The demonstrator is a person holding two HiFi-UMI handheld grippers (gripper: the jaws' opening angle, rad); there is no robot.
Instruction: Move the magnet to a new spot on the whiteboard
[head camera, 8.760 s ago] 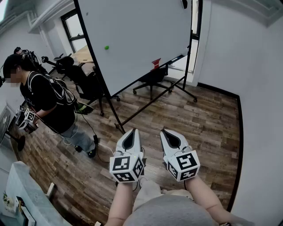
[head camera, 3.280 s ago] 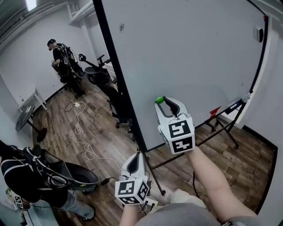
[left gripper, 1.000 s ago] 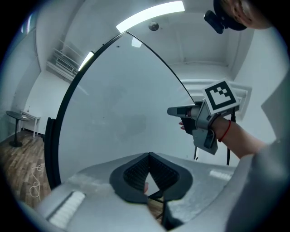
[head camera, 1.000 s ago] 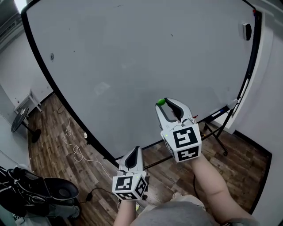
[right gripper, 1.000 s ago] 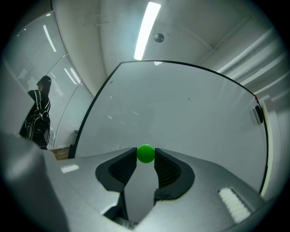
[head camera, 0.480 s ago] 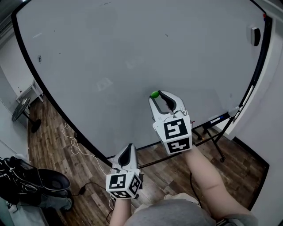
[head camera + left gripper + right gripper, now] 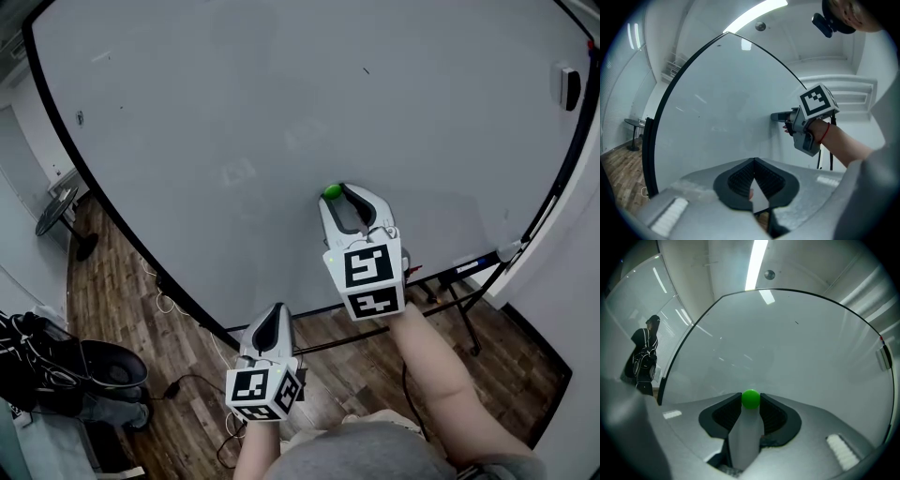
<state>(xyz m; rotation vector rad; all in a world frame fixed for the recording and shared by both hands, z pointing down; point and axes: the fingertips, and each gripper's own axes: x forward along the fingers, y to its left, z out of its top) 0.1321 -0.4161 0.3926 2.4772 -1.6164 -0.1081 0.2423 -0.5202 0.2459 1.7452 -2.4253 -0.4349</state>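
Observation:
The small green magnet (image 7: 331, 192) sits between the tips of my right gripper (image 7: 342, 194), which is shut on it and raised against the big whiteboard (image 7: 281, 112). In the right gripper view the magnet (image 7: 750, 399) is pinched between both black pads, with the whiteboard (image 7: 797, 348) filling the view behind it. From the left gripper view, the right gripper (image 7: 780, 116) points its tip at the board surface; I cannot tell whether the magnet touches it. My left gripper (image 7: 274, 317) hangs lower, in front of the board's bottom edge, shut and empty (image 7: 753, 161).
A black and white eraser (image 7: 565, 87) clings near the board's right frame. The board's stand legs (image 7: 459, 309) rest on the wood floor. A black bag (image 7: 89, 375) and a cable (image 7: 164, 300) lie at lower left. A person (image 7: 644, 359) stands far left.
My right gripper has carried the magnet a little up and left in front of the board. The left gripper has stayed low and shut.

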